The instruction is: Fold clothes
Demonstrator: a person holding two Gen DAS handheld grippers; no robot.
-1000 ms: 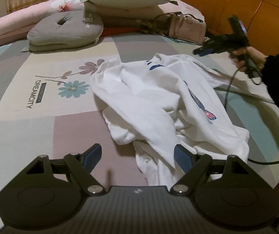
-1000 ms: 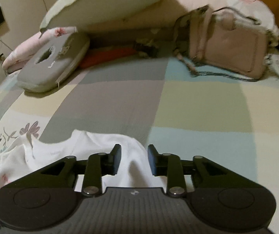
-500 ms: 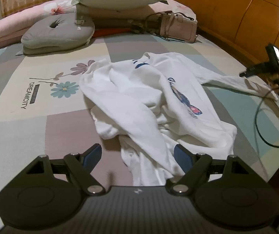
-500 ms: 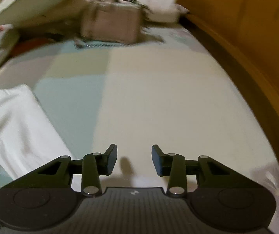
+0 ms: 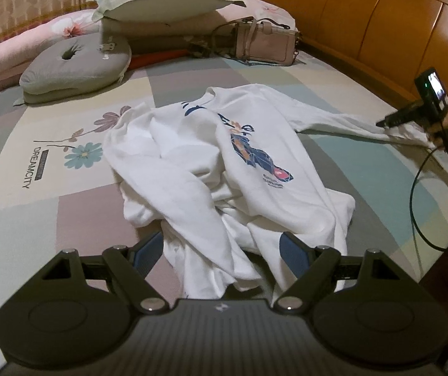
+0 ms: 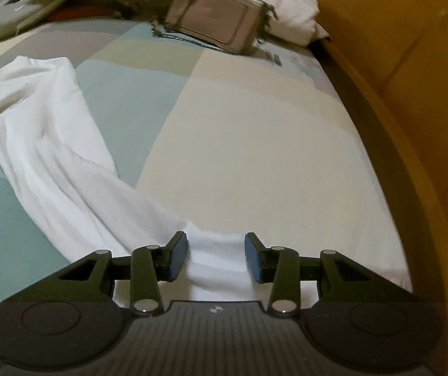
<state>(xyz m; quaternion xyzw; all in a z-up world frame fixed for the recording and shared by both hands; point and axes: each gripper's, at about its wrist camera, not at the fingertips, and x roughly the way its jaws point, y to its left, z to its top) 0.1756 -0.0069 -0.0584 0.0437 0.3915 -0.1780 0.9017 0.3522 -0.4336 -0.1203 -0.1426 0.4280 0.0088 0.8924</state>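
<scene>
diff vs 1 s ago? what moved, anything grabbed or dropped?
The right gripper swung from above the shirt's collar area out toward the wooden bed frame and now sits over the end of the shirt's outstretched sleeve, jaws apart with cloth between them, not pinched. Nothing grabbed or dropped. The left gripper stays open near the crumpled hem; the white shirt, handbag and pillows are unmoved.
</scene>
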